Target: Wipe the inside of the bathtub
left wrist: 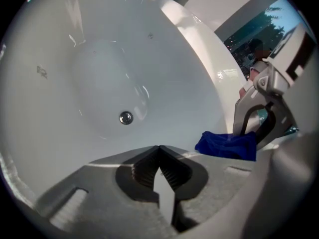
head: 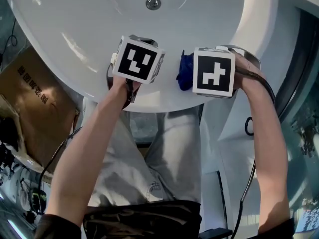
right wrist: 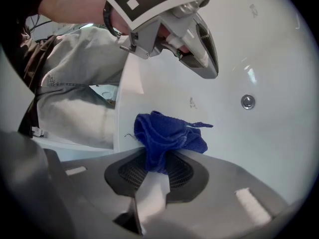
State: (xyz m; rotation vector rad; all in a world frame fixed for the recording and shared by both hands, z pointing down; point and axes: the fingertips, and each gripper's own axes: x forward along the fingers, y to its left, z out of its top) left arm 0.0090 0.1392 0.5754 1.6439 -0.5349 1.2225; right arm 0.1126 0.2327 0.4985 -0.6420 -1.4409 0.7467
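Right now the big white bathtub (head: 75,29) fills the top of the head view, and its round near edge sits across the middle. It looks clean and shiny all over. I cannot see any wet marks, so I cannot tell which parts have been wiped. My guess is that most of the wiping is yet to do.

Both tools are held at that near edge, side by side. The left gripper (left wrist: 159,156) has its jaws pressed together with nothing between them. The right gripper (right wrist: 152,158) is squeezing a blue cloth (right wrist: 167,136), which bunches up past its tips. The cloth is by the inside of the edge, just right of the middle. I cannot tell if it touches the tub.

The little round drain (head: 153,3) is far up at the top, well away from the cloth.
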